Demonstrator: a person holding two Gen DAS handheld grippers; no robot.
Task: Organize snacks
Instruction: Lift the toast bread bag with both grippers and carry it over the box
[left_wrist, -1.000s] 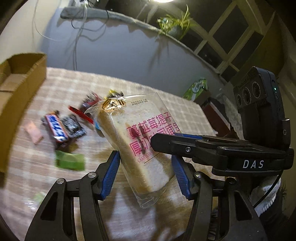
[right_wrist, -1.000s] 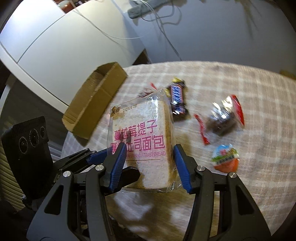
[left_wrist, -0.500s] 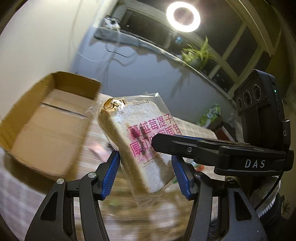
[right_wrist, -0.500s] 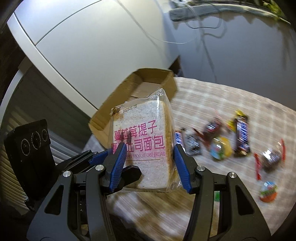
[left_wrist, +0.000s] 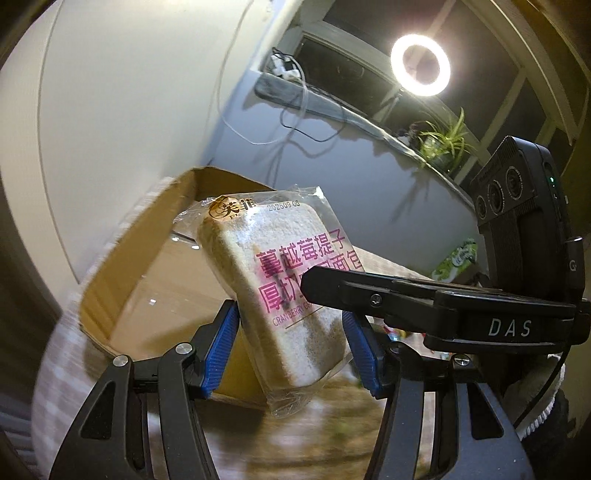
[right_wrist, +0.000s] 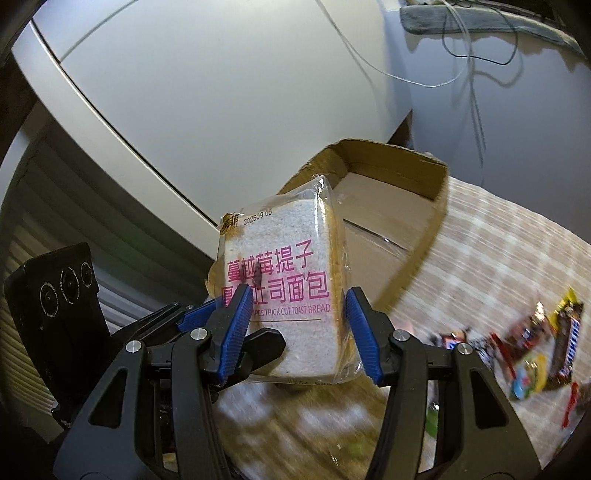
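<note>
In the left wrist view, a pale wall fills the far left, and the open cardboard box (left_wrist: 147, 280) sits against it on the checked surface (left_wrist: 62, 354), its near rim blurred and its brown floor bare where it shows. The bread packet (left_wrist: 280, 295), a thick slice of toast in clear film with pink lettering, stands tilted in front of the box opening. The left gripper (left_wrist: 291, 350) is clamped on it: both blue pads press the packet's lower sides. The right gripper's black finger crosses the packet's face from the right, with its camera block behind it. Beyond lie a grey ledge with trailing cables (left_wrist: 295, 122), a ring light (left_wrist: 421, 64) and a potted plant (left_wrist: 443, 144).

In the right wrist view, the left gripper's camera block sits low on the left, its fingers reaching in to the packet. The right gripper (right_wrist: 299, 332) is also closed on the bread packet (right_wrist: 280, 280), pads against both edges, so the packet hangs between the two grippers above the surface (right_wrist: 498, 258). The box (right_wrist: 388, 206) stands just behind and right of the packet, its far wall upright and its corner near the surface's back edge. Open cloth stretches between the box and the loose snacks (right_wrist: 535, 350), which lie well apart at the far right, blurred.
</note>
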